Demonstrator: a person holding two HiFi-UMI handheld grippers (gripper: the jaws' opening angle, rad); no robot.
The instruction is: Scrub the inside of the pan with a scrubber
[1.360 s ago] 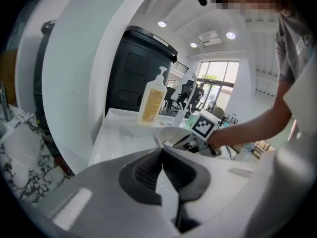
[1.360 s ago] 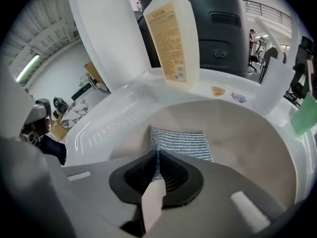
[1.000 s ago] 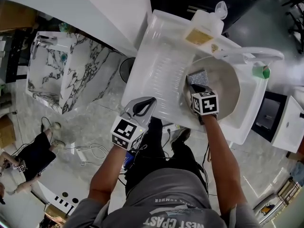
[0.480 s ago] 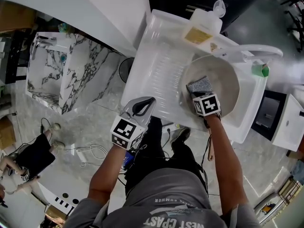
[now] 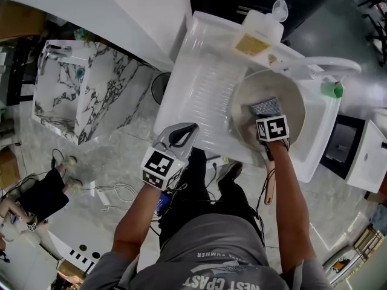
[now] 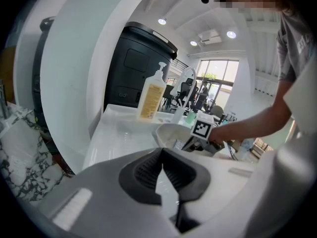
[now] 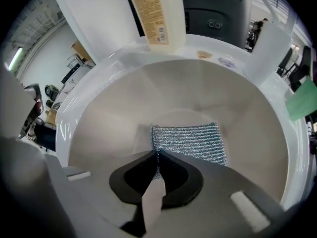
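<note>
Grey-padded right claw clenched on the near edge of the scrubber, pointing steeply down into the pan. Scrubber: a flat silvery mesh pad, ribbed in fine rows, spread on the pan's floor a little right of its middle and reaching toward its far wall. Pan: wide, round, pale beige inside, smooth and matt, no plain grime or suds to be made out. Set in the white sink.

Judged step: scrubbing under way, pad down on the pan's floor, much of the inside probably yet to cover. Next move, likely: hold the pinch firm, press the pad flat, sweep it across the floor, then up round the sloping wall. Gripped by one edge only, so liable to fold or slip out under hard pressure.

Outward from the pan: soap bottle with a pump just beyond its far rim. White tap arching over its far right edge. Small green thing to its right, too small to name. Idle left claw closed on nothing, well off the pan's near-left side, not steadying it.
</note>
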